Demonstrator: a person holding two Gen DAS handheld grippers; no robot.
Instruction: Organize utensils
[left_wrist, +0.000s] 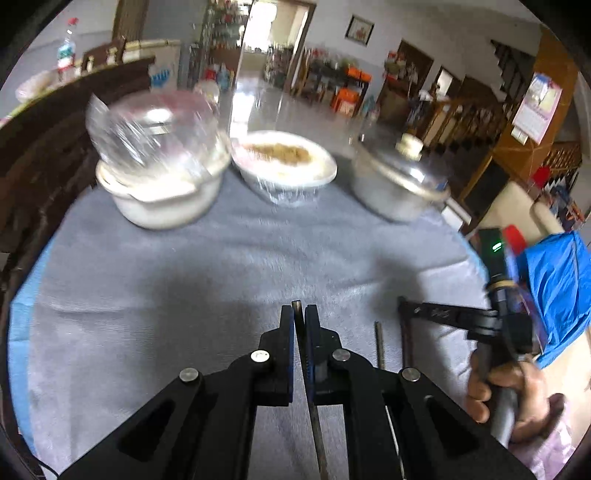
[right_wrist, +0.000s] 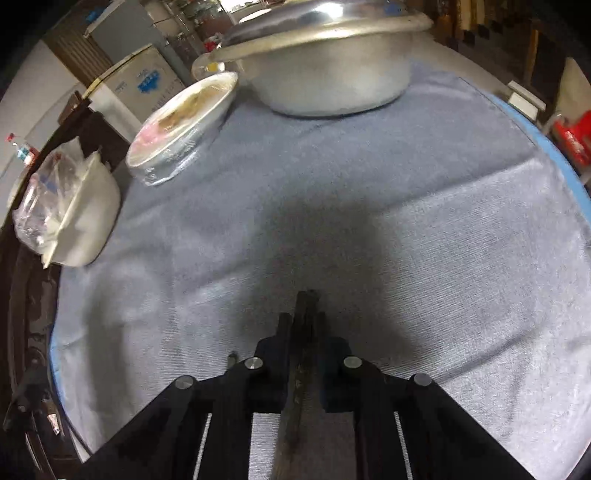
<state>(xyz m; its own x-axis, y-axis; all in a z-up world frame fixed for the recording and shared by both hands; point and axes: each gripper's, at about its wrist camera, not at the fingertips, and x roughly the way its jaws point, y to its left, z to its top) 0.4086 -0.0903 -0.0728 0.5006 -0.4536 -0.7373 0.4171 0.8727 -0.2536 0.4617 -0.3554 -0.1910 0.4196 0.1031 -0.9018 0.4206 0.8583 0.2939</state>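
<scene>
The thin dark stick (left_wrist: 297, 308), most likely a chopstick, sits pinched between the closed pads of the left claw (left_wrist: 300, 321), its tip poking just past the fingertips and its shaft running back under the claw body toward the camera, lifted clear of the grey cloth (left_wrist: 221, 258) that covers the tabletop. The right claw (right_wrist: 303, 325) is likewise clamped on dark sticks (right_wrist: 304, 306), apparently two lying side by side, their ends jutting a little beyond the pads; the picture is too dim to count them for certain. In the left wrist view two more dark sticks (left_wrist: 378, 343) lie or hang near the right claw's fingers, and I cannot tell whether they rest on the cloth. The chief risk, as I judge it, is slippage: each grip is narrow and near one end of a long, smooth stick, so a quick swing or wrist roll could let it pivot or slide out, and two sticks in one pinch may scissor apart. A wide sweep could also knock the wrapped food bowl (left_wrist: 284, 166), the white bowl (left_wrist: 162, 192) topped by a clear container, or the lidded metal pot (left_wrist: 399, 181) at the far edge. Both claws point steeply downward over the open cloth, the right one held by a hand (left_wrist: 517, 398) at the left view's right edge.
</scene>
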